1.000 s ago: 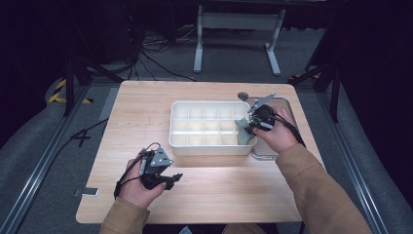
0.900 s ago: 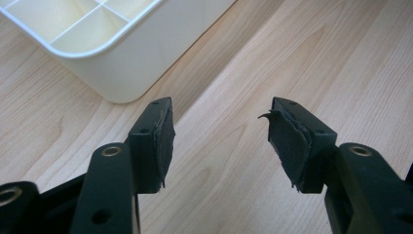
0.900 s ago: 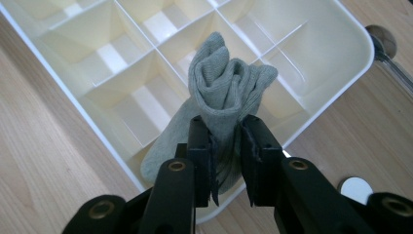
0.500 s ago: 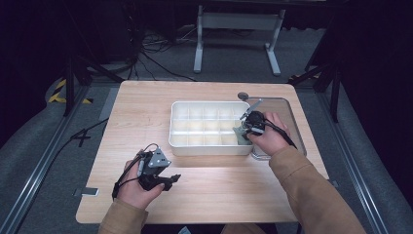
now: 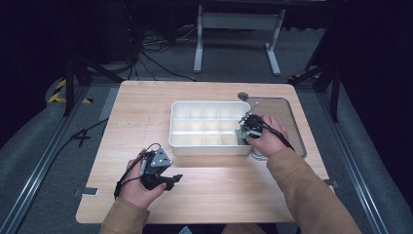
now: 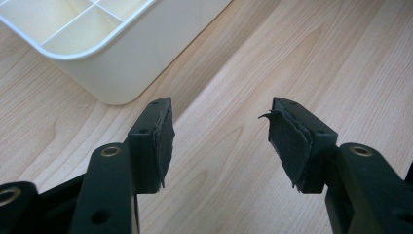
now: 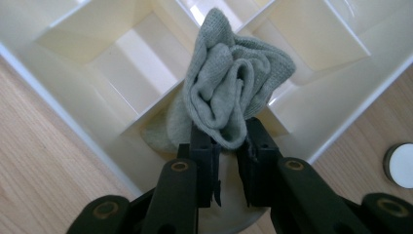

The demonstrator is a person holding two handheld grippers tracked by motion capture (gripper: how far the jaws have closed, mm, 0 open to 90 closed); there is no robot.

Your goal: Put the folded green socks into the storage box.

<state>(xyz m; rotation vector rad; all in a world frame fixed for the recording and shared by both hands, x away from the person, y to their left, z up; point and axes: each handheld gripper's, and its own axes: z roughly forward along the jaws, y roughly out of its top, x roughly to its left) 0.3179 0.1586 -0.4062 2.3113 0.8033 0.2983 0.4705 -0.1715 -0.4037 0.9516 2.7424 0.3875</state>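
Your right hand-held gripper [image 7: 228,146] pinches bunched grey cloth [image 7: 234,87], lowering into corner compartment of divided tray [image 5: 181,146]; left hand-held gripper [image 6: 219,141] wide, parked on table [image 5: 146,107].

Desk [image 5: 146,112]: light wood, rectangular, grain running lengthwise.

Clear lid [image 5: 285,119]: transparent, rounded corners, lying flat on the desk's right part, just beside the white box.

Small round disc [image 5: 242,96]: grey, on the desk near the far edge, by the lid's far corner; in the right gripper view it [image 7: 400,165] shows a pale face with a dark rim.

Floor [image 5: 44,146]: grey carpet around the desk.

Metal stand [image 5: 237,22]: pale, beyond the desk.

Cables [image 5: 151,46]: black, loose on the floor behind the desk.

Striped tape [image 5: 61,92]: yellow and black, far left.
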